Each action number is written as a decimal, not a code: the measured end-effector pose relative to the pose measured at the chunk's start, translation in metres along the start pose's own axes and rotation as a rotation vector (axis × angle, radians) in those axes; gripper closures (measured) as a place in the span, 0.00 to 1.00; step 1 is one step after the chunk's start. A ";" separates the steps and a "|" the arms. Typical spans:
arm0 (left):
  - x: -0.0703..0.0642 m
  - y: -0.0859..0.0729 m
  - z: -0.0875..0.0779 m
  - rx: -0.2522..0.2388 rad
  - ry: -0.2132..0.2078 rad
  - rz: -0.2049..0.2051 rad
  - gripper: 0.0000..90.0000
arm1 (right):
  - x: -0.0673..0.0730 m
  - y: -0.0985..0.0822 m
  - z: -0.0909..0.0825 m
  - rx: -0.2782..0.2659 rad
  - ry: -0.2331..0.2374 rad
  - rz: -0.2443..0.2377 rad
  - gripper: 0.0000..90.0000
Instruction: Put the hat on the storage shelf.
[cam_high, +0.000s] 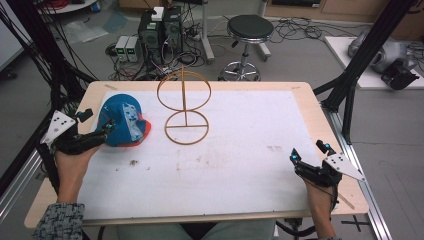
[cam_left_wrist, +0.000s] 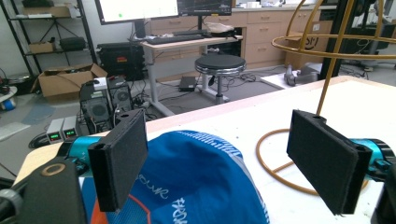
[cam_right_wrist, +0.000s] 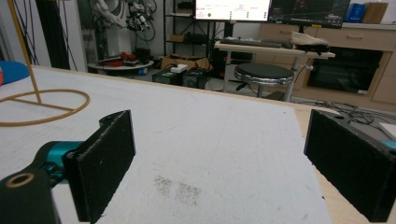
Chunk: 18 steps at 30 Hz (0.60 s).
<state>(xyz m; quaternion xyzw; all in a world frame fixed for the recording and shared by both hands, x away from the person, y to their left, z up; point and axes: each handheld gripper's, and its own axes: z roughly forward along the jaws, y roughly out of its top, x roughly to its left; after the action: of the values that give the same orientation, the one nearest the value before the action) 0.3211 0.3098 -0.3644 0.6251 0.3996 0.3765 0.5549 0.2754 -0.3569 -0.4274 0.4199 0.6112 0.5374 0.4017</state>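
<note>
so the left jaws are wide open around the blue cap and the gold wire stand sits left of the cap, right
Not quite: the gold wire stand sits to the right of the blue cap, as the high view shows. The left gripper is indeed open at the cap.

On the white-covered table (cam_high: 250, 165) I count one blue cap (cam_high: 123, 120) and one gold wire stand (cam_high: 184, 107). Two grippers are held over it, a left gripper (cam_high: 98, 131) and a right gripper (cam_high: 309, 151). Behind stand one black stool (cam_high: 249, 29) and two computer towers (cam_high: 160, 30).
</note>
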 end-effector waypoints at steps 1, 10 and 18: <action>0.000 0.000 0.002 -0.001 -0.004 -0.005 0.23 | 0.000 0.000 -0.001 0.003 0.003 -0.006 0.09; -0.005 -0.003 0.021 -0.004 -0.014 -0.006 0.24 | -0.004 -0.003 -0.012 0.016 -0.001 -0.010 0.09; -0.006 -0.013 0.037 0.022 -0.029 -0.011 0.27 | -0.005 -0.004 -0.019 0.025 -0.009 -0.017 0.09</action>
<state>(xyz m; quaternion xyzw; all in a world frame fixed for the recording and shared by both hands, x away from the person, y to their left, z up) 0.3517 0.2908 -0.3810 0.6345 0.3990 0.3600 0.5555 0.2587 -0.3684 -0.4295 0.4221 0.6196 0.5243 0.4039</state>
